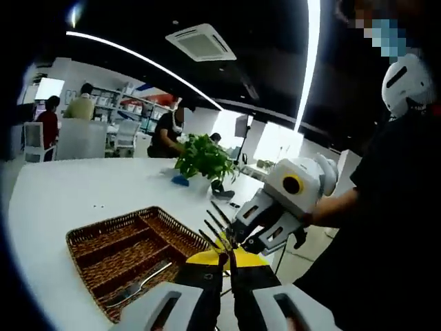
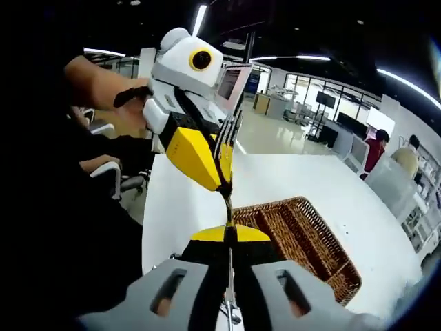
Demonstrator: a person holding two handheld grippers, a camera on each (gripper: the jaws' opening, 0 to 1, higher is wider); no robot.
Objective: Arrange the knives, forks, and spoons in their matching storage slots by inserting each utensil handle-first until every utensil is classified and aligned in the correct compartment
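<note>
Being passed above the tray, the fork is pinched at its handle by the left gripper and near the tines by the right gripper, both jaws closed tight on thin, stiff, slippery metal; another utensil lies in a tray slot

Both grippers, right and left, pinch one upright fork above the table's near edge, beside the basket.
</note>
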